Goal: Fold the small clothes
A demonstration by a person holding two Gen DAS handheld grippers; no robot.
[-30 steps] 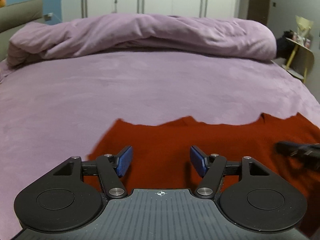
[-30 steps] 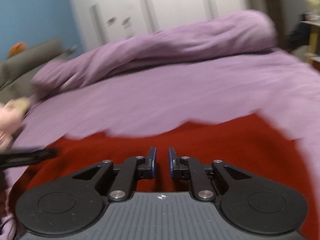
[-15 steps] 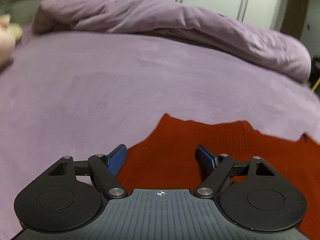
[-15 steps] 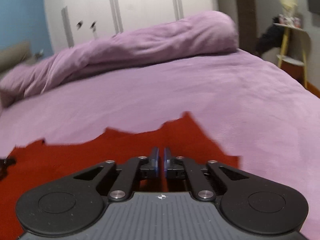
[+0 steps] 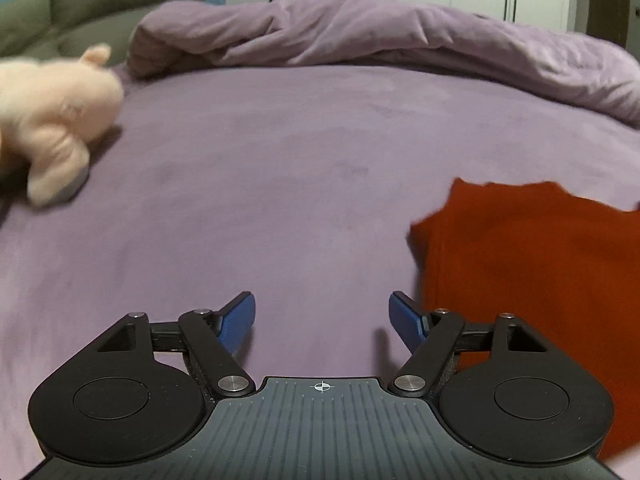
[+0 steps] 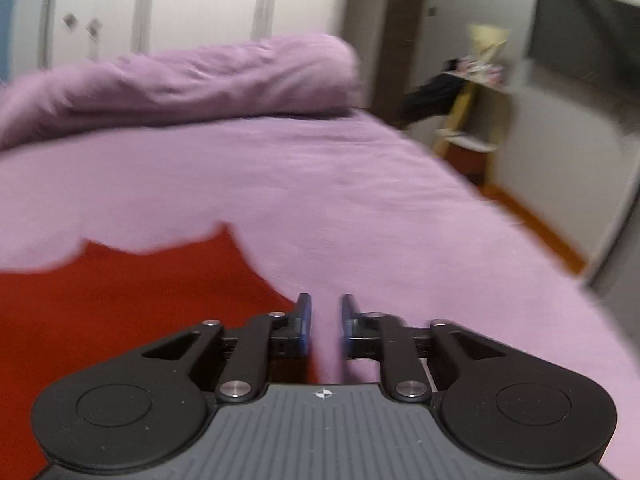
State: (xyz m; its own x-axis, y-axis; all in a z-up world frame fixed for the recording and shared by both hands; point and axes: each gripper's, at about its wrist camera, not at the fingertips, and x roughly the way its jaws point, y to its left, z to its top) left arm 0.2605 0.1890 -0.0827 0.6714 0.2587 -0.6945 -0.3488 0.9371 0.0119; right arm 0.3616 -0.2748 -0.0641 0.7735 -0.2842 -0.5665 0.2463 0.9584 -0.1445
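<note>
The left gripper (image 5: pixel 322 316) is held wide apart over the bare purple bedspread (image 5: pixel 280 184), grasping nothing. The red garment (image 5: pixel 532 264) is seen lying flat on the bed just to its right. The right gripper (image 6: pixel 325 326) is parted by a narrow gap at the garment's right edge, nothing being pinched. A pink plush toy (image 5: pixel 52 120) is seen far left.

Garment (image 5: pixel 532 264) on bed (image 5: pixel 280 168), right of toy (image 5: pixel 56 116)
</note>
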